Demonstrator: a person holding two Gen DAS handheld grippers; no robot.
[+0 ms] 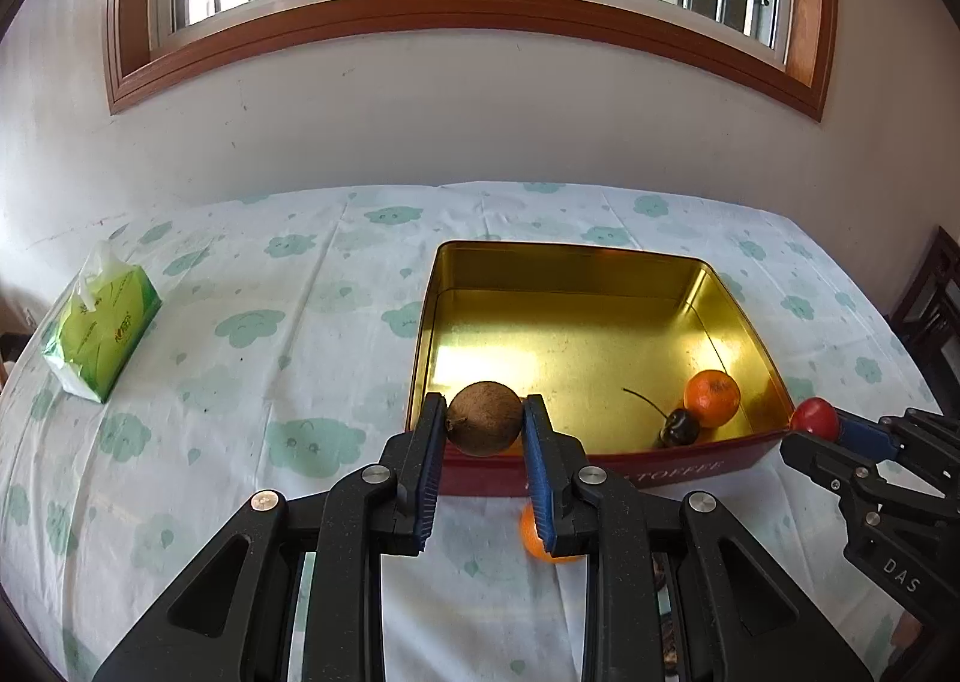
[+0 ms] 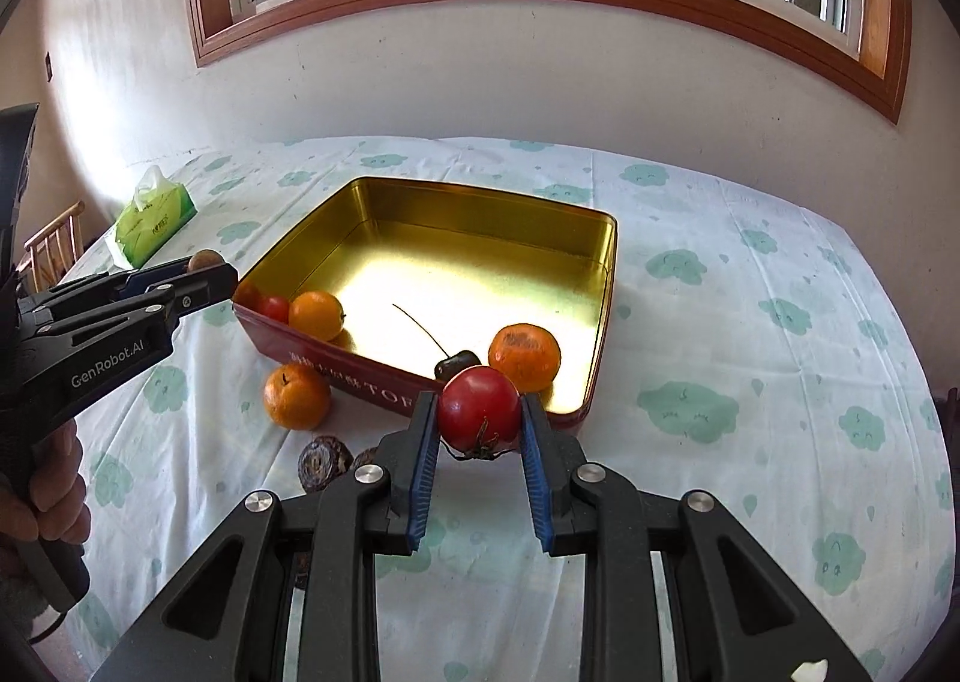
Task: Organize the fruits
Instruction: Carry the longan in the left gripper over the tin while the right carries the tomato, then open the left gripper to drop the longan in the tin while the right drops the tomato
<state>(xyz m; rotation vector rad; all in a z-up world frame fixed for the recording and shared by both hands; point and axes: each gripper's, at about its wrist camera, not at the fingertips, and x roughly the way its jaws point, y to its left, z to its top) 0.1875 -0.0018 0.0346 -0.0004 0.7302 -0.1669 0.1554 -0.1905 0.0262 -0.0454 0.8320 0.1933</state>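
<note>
Both grippers pinch fruit above the red, gold-lined tin (image 1: 600, 262): left gripper (image 1: 485, 418) a round brown fruit (image 1: 485, 417), right gripper (image 2: 478, 415) a glossy red tomato (image 2: 478, 411). Smooth, round skins could slip from the narrow blue pads (image 1: 429, 460); released early, either would likely strike the near rim and roll across the tablecloth.

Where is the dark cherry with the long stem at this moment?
The dark cherry lies inside the gold tin at its near wall, touching the orange on its right, just behind the red fruit in the right hand-held gripper.
</note>
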